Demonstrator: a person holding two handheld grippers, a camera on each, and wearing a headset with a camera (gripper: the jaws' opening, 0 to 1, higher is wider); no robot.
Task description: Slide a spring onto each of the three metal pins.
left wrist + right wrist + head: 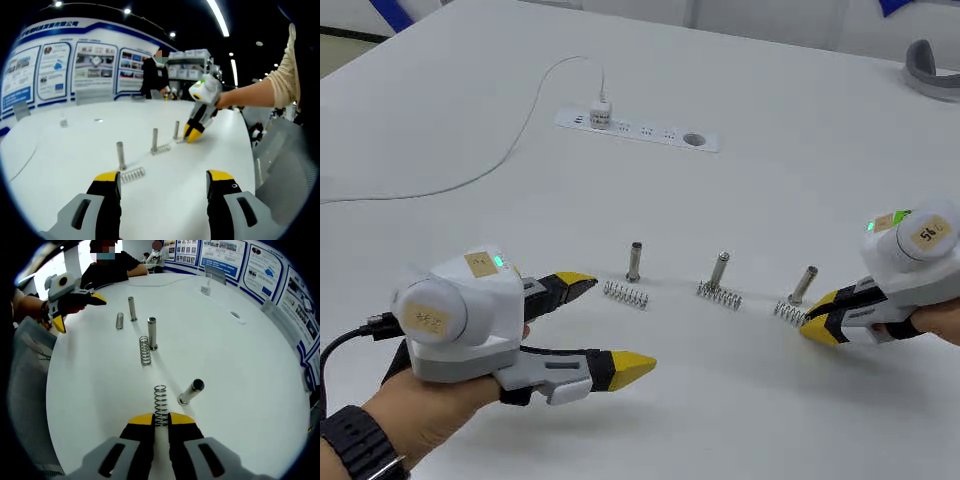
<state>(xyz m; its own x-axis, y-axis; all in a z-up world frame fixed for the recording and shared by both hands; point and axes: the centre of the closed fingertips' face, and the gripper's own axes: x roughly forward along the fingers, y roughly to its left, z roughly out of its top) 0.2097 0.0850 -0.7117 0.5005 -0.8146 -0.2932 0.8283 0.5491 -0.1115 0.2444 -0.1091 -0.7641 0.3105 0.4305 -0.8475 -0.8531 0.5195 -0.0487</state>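
The rightmost spring, lying on the table just beside its pin, was clamped endwise by the right gripper: pickup step, with lifting and axial alignment probably next. The left gripper hovered, jaws wide, empty.

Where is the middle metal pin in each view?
Head view: middle pin just right of centre.
Left gripper view: middle pin near centre.
Right gripper view: middle pin above centre, slightly left.
Shared landmark: the spring lying at its base.
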